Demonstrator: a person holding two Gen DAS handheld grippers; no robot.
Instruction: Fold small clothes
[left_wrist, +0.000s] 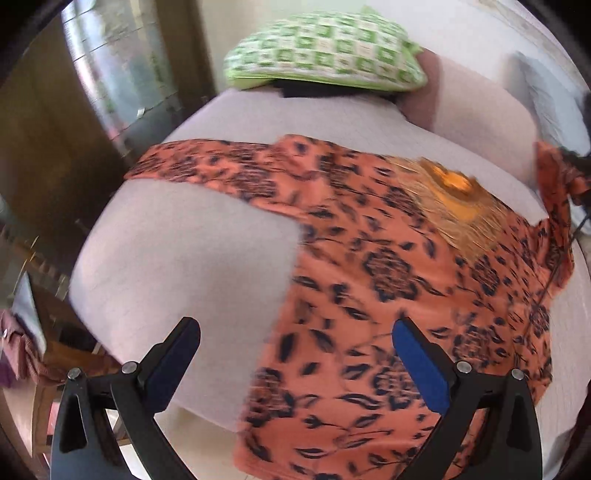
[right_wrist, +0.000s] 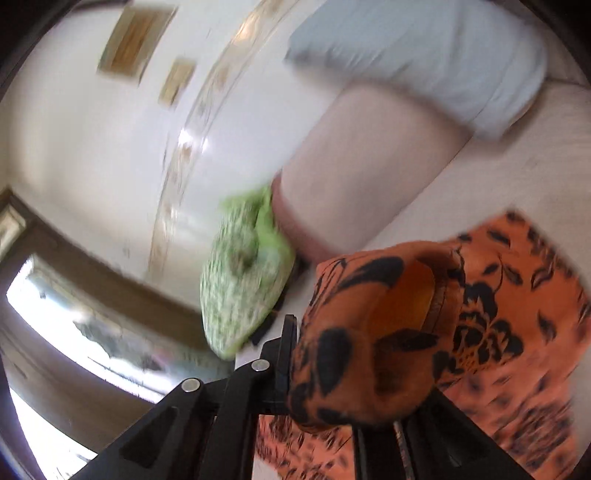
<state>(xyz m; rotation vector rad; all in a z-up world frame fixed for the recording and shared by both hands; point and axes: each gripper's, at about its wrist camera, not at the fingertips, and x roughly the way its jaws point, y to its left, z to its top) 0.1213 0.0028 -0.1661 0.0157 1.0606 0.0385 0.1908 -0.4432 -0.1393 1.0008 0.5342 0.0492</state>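
So your orange top (left_wrist: 388, 295) is lying spread flat on the pale, finely woven sofa seat (left_wrist: 184, 258). It's thin, soft fabric with a dark navy flower-and-leaf print, one long sleeve stretched out away from the body, and a gold fringed patch near the neckline. Your left gripper (left_wrist: 295, 354) hovers over the top's lower edge with its jaws wide apart and nothing between them; you can see the blue pads (left_wrist: 417, 365) on the black fingers, one over the bare seat and one over the print. Your right gripper (right_wrist: 332, 369) is clamped tight on a bunched-up fold of the top, and the cloth bulges over the jaws. Beyond the top, a puffy green-and-white checked cushion (left_wrist: 325, 51) sits at the sofa's back. Everything's pretty motion-blurred.
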